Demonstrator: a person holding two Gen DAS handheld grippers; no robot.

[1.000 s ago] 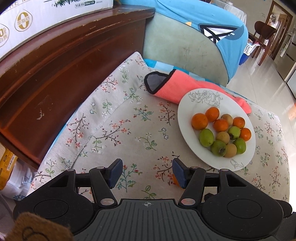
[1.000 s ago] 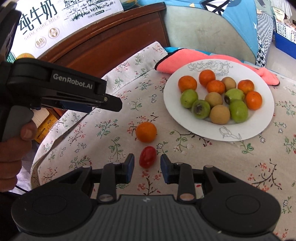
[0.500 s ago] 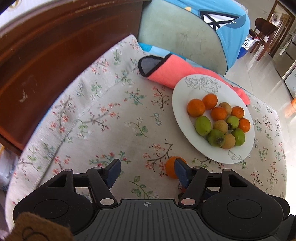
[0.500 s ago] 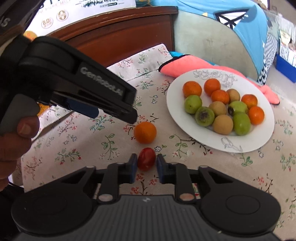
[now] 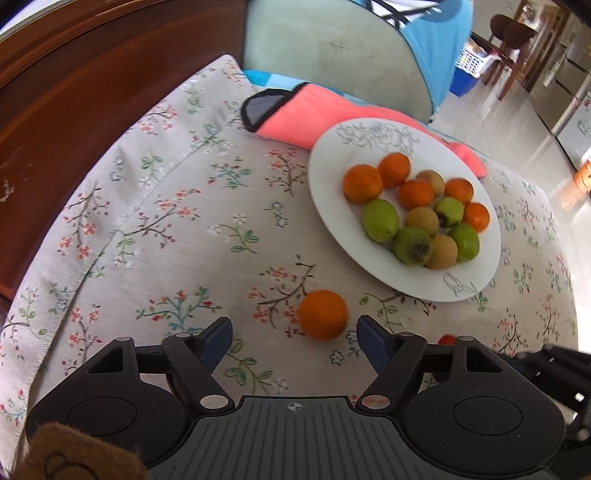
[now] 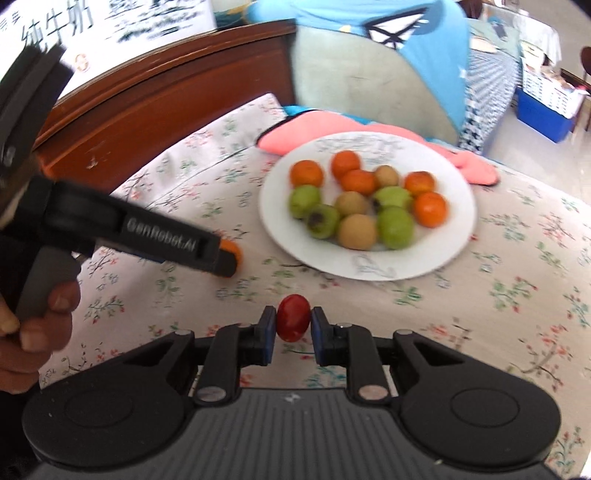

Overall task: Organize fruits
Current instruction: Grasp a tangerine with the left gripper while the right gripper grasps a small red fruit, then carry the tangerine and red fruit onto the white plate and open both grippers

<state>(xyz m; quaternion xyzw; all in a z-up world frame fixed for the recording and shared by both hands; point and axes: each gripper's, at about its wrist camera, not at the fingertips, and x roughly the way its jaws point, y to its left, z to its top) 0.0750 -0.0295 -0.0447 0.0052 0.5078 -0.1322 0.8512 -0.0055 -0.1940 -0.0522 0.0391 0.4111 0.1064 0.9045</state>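
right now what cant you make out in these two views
- Loose orange, right wrist view: mostly hidden behind the left tool.
- Red fruit, left wrist view: only a sliver shows over that tool's body.
- Box lettering, right wrist view: blurred and cut by the top edge.
- Fruit on the plate, right wrist view: blurred, kinds unclear.

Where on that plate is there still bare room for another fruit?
The plate is bare along its left side and its far rim by the pink cloth. The fruit pile crowds the middle and right. The flowered tablecloth left of the plate lies open.
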